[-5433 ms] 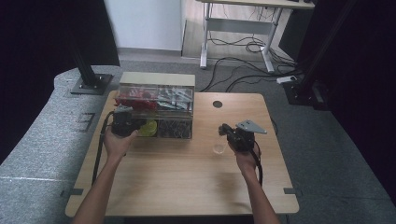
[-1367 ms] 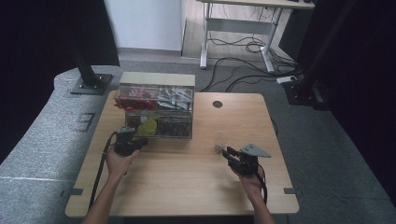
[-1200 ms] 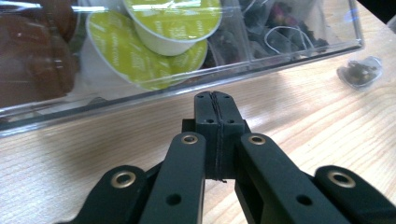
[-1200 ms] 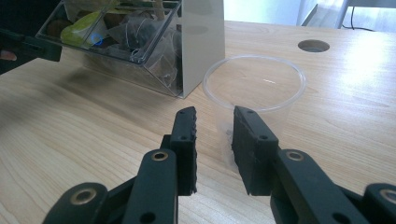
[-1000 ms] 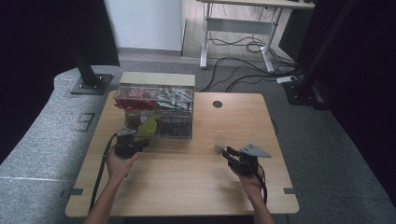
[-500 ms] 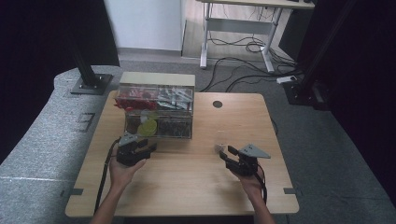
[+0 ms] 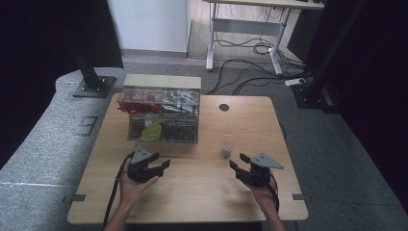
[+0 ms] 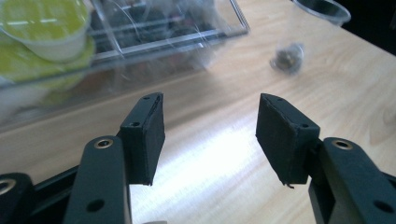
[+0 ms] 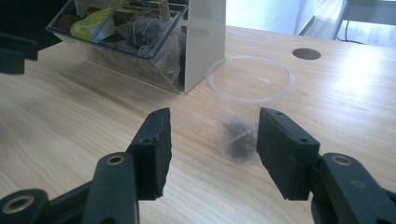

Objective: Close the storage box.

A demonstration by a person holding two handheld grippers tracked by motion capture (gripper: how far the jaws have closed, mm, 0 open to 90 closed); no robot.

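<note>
Your clear plastic cup (image 9: 250, 105) stands upright on the counter (image 7: 192, 192), with a small dark bundle (image 9: 238, 140) lying in its bottom; it looks like a tea bag, though you cannot be sure. No print or brand can be read on the cup, and nothing in the pictures offers legible writing.

In the right gripper view the cup sits just ahead of your right tongs (image 9: 212, 149), at about 12 o'clock and a touch toward 1, beyond the pads rather than between them. Those tongs are apart and have just been opening, with bare counter between the pads. In the high view the cup (image 7: 226, 147) is at about 11 o'clock from the right tongs (image 7: 237, 162), near them but not touching.

Your left tongs (image 8: 210, 135) are also apart, having just been opening, and nothing is between them. From them, in the left gripper view, the cup's base (image 8: 287, 57) shows at about 1 o'clock, well apart. In the high view the left tongs (image 7: 161, 163) lie at about 8 o'clock from the cup.

Behind the cup, at its 10 o'clock in the high view, stands a clear organiser box (image 7: 161, 115) with compartments. It holds red packets (image 7: 137, 102) at the back left, yellow-green lidded pods (image 8: 44, 23) at the front left, and dark sachets (image 7: 180, 130) at the front right. Their labels are too small or blurred to read.
</note>
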